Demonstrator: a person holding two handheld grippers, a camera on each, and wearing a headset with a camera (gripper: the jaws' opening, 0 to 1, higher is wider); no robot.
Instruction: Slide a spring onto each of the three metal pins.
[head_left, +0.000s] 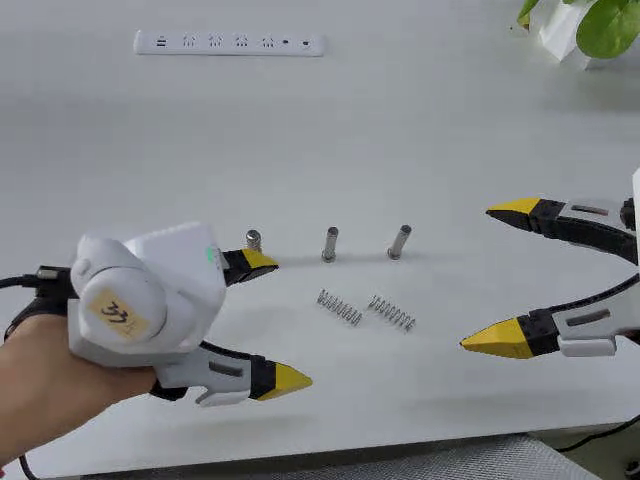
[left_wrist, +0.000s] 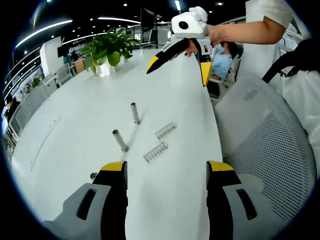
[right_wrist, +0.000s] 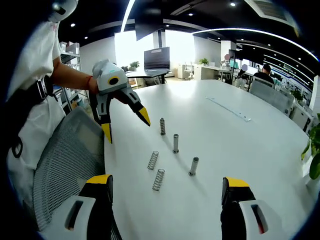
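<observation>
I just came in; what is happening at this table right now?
A person holds a gripper in each hand over the table. The left gripper and the right gripper are both open and hold nothing. Three metal pins stand in a row, two loose springs lie before them. The pin nearest the left gripper seems to carry a spring already.

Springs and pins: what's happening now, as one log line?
left gripper: open, empty | right gripper: open, empty | springs: two loose on table | pins: two bare
</observation>
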